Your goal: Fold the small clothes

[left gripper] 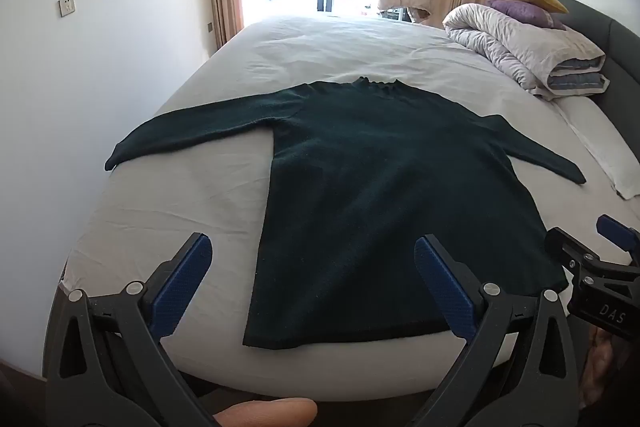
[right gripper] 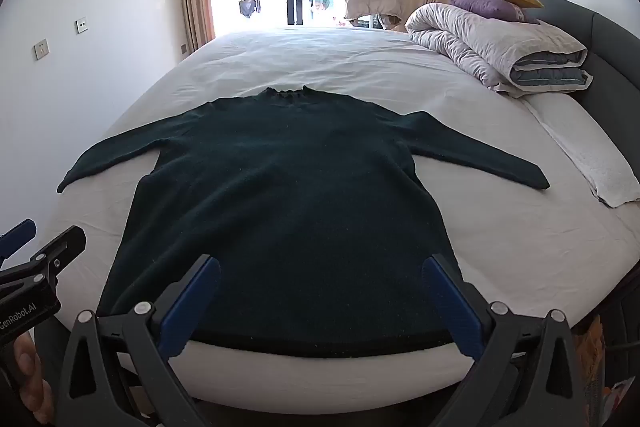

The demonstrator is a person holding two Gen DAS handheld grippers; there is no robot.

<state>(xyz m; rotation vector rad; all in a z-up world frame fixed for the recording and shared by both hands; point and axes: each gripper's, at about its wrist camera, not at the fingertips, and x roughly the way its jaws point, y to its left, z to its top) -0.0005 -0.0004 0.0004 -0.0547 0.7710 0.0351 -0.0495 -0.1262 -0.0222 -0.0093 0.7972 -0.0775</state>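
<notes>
A dark green long-sleeved sweater (left gripper: 384, 187) lies flat on the white bed sheet (left gripper: 168, 211), collar far, hem at the near edge, both sleeves spread out. It also shows in the right wrist view (right gripper: 288, 211). My left gripper (left gripper: 312, 247) is open and empty above the hem's left part. My right gripper (right gripper: 320, 267) is open and empty above the hem's middle. The right gripper also shows at the right edge of the left wrist view (left gripper: 592, 251). The left gripper shows at the left edge of the right wrist view (right gripper: 40, 243).
A rolled grey duvet (left gripper: 524, 47) with purple and yellow pillows (left gripper: 524, 3) sits at the far right by the dark headboard (left gripper: 616, 67). A folded white towel (left gripper: 600, 147) lies right of the sweater. A white wall runs along the left. A balcony door is beyond the bed.
</notes>
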